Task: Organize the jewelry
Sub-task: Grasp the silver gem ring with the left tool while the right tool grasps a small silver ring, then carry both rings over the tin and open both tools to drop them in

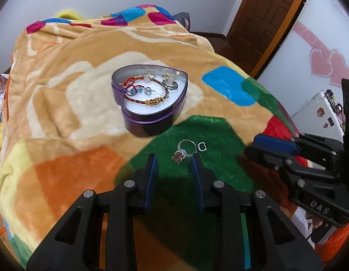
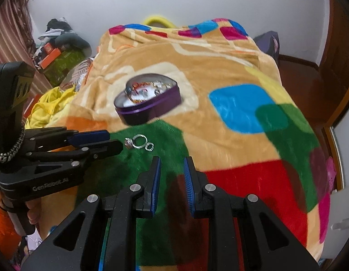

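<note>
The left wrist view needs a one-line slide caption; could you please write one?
Open left gripper nears a stone-set ring on the green blanket patch, just before the heart-shaped tin.

Open left claw point(image 1: 174, 160) over gemstone ring point(image 1: 183, 150), heart tin point(image 1: 152, 117) beyond, possibly bracelets inside

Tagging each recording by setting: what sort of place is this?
Most likely a bedroom at home: a bed under a patchwork fleece blanket, a wooden door, and a heap of clothes and boxes against the wall.

Two wrist views, downward, same blanket point(image 1: 68, 94)
</note>
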The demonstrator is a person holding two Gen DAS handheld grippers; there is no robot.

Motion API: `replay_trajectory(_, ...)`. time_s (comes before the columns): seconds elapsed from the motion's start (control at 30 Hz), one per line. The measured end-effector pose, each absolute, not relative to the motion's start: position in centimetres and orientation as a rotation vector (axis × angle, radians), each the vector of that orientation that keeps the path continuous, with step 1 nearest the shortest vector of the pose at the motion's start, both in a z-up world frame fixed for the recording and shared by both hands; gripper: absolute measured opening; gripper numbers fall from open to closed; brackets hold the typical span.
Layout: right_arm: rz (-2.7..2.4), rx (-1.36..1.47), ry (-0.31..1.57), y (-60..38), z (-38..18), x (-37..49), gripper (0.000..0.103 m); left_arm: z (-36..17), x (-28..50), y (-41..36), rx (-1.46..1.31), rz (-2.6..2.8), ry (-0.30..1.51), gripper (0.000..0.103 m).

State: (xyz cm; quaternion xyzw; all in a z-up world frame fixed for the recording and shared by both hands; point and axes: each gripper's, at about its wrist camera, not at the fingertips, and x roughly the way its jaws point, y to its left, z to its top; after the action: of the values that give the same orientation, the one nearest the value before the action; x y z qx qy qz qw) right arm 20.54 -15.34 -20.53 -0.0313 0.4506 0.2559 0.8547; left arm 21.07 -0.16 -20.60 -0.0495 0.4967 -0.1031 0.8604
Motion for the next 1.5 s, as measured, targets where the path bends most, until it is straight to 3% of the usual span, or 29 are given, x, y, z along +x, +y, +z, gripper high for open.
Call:
replay_trajectory(0.13,0.528,-0.045,0.958,-15.8,-21.0,20.7,0.033,-21.3,21.9,-0.2,-0.110,-0.213,1.054,0.030)
replay_trajectory(0.23,0.529,-0.036,0.950,-15.9,-21.0,20.8,0.033,-21.9,22.3,-0.1,-0.129,-0.225,1.065,0.030)
replay_trajectory(0.37,0.530,-0.047,0.927,-15.7,-20.9,20.9,0.033,-22.0,22.1,0.0,-0.151,-0.254,1.058,0.015)
replay_trajectory(0.77,0.586,-0.111,0.923,-12.5,-22.1,21.3,0.033,-20.6,20.5,1.9,-0.165,-0.196,1.002,0.015)
replay_trajectory(1.03,0.615,-0.137,0.946,-11.0,-23.6,22.0,0.019,-20.0,19.9,3.0,-0.168,-0.174,0.982,0.015)
replay_trajectory(1.1,0.616,-0.133,0.943,-11.0,-23.5,22.1,0.010,-19.9,19.8,3.1,-0.173,-0.173,0.979,0.015)
replay_trajectory(1.5,0.587,-0.149,0.877,-11.3,-20.9,21.6,0.010,-17.1,19.7,3.2,-0.169,-0.171,0.915,0.015)
